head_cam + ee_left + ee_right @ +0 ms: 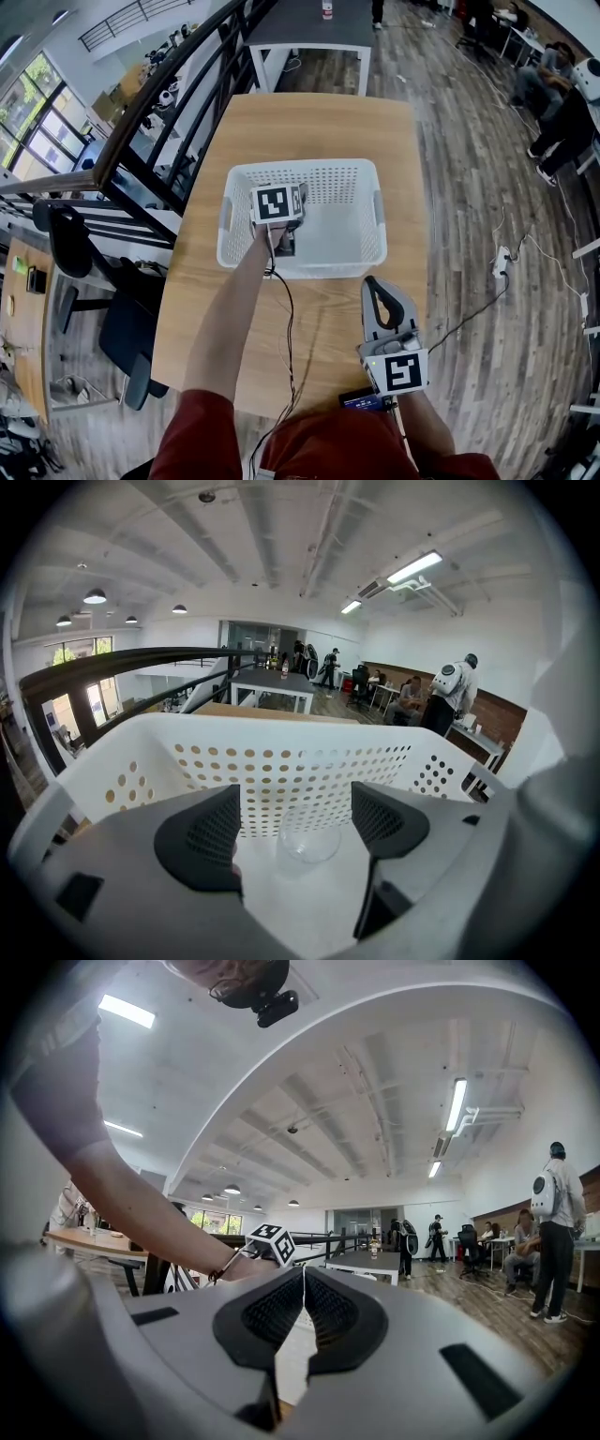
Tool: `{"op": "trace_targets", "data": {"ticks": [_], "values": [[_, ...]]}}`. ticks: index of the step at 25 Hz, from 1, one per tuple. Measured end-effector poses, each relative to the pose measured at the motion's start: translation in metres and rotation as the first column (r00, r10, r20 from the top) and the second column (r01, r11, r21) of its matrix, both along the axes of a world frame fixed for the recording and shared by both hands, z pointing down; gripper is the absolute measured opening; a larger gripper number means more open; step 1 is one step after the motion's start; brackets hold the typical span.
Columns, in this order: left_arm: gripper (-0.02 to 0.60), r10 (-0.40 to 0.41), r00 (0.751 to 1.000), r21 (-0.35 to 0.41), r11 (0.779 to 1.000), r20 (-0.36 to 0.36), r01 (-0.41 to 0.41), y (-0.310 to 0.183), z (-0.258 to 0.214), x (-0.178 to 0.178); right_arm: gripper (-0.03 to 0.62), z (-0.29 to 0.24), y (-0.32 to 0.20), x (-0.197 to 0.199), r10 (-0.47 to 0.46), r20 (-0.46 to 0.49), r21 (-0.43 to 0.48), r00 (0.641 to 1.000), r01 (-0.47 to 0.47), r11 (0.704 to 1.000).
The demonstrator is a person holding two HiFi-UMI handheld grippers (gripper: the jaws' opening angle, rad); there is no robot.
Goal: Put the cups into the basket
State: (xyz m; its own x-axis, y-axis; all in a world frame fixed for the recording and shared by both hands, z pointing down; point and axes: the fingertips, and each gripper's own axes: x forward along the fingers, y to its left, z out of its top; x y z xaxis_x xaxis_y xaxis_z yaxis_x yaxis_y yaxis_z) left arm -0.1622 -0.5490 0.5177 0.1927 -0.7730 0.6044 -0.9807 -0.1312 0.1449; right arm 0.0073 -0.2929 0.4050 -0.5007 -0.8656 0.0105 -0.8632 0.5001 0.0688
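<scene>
The white basket [375,202] on a wooden table [319,122] holds one clear cup [307,841] and the released left gripper [295,803], while the right gripper [303,1283] is clenched empty above the table in a plank-floored office.

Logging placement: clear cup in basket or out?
In. The cup rests on the basket floor, ahead of the open left tool.

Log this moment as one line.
left gripper: open, inside basket | clear cup: on basket floor, ungripped | right gripper: shut, empty
</scene>
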Motion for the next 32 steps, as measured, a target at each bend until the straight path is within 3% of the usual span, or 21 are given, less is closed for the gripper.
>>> {"op": "trace_targets", "data": {"ticks": [6, 12, 21, 28, 32], "values": [[0.354, 0.030, 1.000, 0.052, 0.998, 0.002, -0.030, 0.004, -0.021, 0.007, 0.012, 0.000, 0.001, 0.000, 0.006, 0.002, 0.004, 1.000, -0.006, 1.000], [0.354, 0.016, 1.000, 0.155, 0.988, -0.017, -0.014, 0.008, -0.055, 0.010, 0.012, 0.000, 0.003, -0.003, 0.002, 0.001, 0.000, 1.000, -0.002, 1.000], [0.354, 0.087, 0.996, 0.303, 0.950, -0.018, -0.077, 0.030, -0.105, 0.022, 0.012, -0.003, 0.005, -0.011, -0.003, 0.001, 0.009, 1.000, 0.003, 1.000], [0.353, 0.090, 0.991, 0.365, 0.930, -0.095, -0.049, 0.054, -0.130, 0.022, 0.012, -0.005, 0.010, -0.010, -0.001, -0.004, 0.014, 1.000, 0.001, 1.000], [0.320, 0.083, 0.988, 0.397, 0.918, -0.127, -0.026, 0.068, -0.143, 0.016, 0.012, -0.007, 0.012, -0.012, 0.000, -0.005, 0.022, 1.000, 0.000, 1.000]]}}
